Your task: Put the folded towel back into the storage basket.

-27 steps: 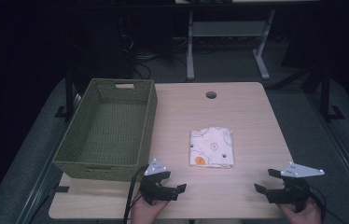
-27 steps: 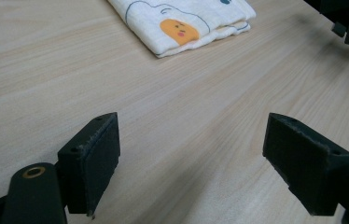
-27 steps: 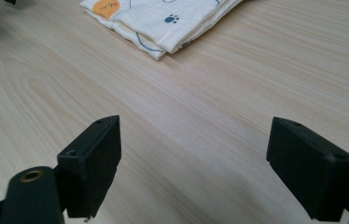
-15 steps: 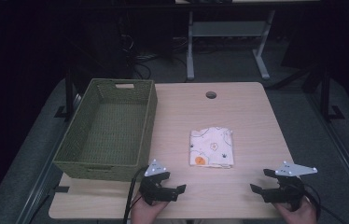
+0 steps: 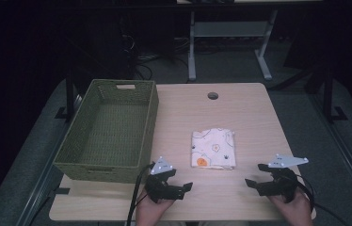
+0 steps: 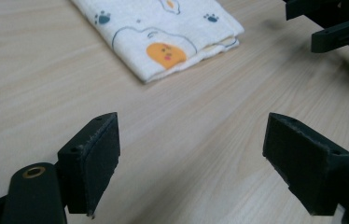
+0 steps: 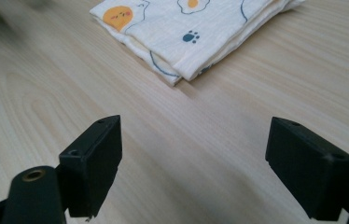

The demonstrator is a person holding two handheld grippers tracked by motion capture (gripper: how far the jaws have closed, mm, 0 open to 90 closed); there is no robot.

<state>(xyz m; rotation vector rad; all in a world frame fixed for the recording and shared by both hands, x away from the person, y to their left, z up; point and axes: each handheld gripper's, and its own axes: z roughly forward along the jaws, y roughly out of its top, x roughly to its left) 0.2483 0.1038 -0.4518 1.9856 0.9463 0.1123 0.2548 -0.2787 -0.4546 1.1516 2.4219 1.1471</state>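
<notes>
Folded printed cloth (image 5: 213, 148) lying flat, just ahead of and between left gripper (image 5: 180, 186) and right gripper (image 5: 255, 177); both sets of jaws wide apart, empty.

A light wooden table (image 5: 249, 113) fills the middle of the high view. On its left side, from about 9 to 11 o'clock, sits a green woven basket (image 5: 110, 129) with its long side running front to back. A small round hole in the tabletop (image 5: 212, 95) is at 12 o'clock, near the far edge. A folded white cloth with printed pictures (image 5: 213, 148) lies flat near the middle, just right of the basket and well apart from it. The left gripper (image 5: 183, 187) is at 7 o'clock, near the basket's front corner. The right gripper (image 5: 254, 176) is at 5 o'clock. The cloth lies between and behind the two.
</notes>
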